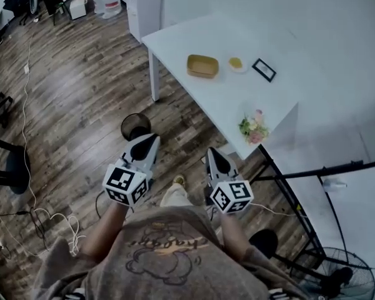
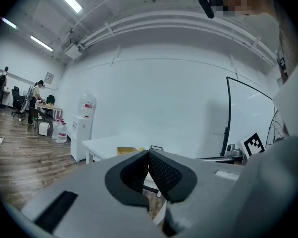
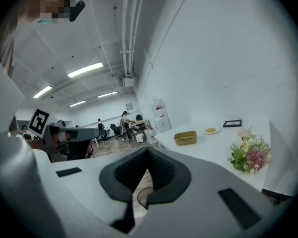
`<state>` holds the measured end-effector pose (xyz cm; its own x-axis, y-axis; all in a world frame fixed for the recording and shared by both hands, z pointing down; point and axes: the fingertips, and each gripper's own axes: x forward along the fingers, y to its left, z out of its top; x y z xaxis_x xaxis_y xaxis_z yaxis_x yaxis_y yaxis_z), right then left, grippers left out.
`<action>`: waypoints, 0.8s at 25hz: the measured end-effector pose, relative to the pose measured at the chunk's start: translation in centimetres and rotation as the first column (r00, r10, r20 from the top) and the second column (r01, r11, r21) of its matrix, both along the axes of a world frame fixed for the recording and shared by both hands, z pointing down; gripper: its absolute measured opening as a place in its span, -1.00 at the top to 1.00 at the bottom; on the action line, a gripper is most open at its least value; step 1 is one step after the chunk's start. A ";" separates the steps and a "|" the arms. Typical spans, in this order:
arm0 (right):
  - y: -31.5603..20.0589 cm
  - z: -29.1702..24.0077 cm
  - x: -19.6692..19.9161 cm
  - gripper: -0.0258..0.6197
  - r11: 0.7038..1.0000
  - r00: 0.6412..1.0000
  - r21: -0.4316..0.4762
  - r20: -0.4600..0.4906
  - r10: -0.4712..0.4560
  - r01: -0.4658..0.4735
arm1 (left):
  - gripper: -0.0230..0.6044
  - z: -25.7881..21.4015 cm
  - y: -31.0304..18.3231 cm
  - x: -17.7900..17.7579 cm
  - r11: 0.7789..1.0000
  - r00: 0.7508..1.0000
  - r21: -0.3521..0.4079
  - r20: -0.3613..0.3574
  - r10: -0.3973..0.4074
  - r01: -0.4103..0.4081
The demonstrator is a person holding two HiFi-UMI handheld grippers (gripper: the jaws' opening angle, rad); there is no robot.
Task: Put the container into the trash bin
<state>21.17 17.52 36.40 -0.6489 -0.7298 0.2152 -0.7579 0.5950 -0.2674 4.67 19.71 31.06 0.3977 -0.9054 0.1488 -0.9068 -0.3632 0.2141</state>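
Container [image 1: 202, 65] is noted on the table [image 1: 194, 36], well apart from the left gripper [image 1: 151, 139] and right gripper [image 1: 212, 152], both clamped together empty; if jaws are not opened early, it could be shoved away from the bin [image 1: 135, 125].

Left claw [image 1: 154, 137], right claw [image 1: 211, 150] seemingly closed.

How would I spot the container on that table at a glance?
Look at the white table. Toward its far end sits the container, left of a small plate and a black frame. It alone is a tan, rounded rectangular box.
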 end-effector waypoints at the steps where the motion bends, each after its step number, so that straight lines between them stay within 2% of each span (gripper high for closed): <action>1: -1.2 -0.1 0.1 0.92 1.000 1.000 -0.002 -0.004 -0.007 0.007 | 0.91 -0.1 -1.2 0.1 1.000 1.000 -0.003 -0.004 -0.009 0.009; 12: -11.7 -0.4 1.5 0.92 0.996 0.996 -0.008 -0.013 -0.087 0.087 | 0.92 -0.2 -10.9 1.3 0.996 0.996 -0.018 -0.014 -0.093 0.093; 20: -16.2 0.2 2.0 0.92 0.995 0.995 -0.008 -0.004 -0.104 0.104 | 0.91 0.6 -14.8 1.8 0.991 0.991 -0.024 0.001 -0.134 0.134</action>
<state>23.17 1.32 36.57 -0.7201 -0.6569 0.2234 -0.6933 0.6684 -0.2694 6.49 4.92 31.66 0.2730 -0.9466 0.1713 -0.9469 -0.2329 0.2218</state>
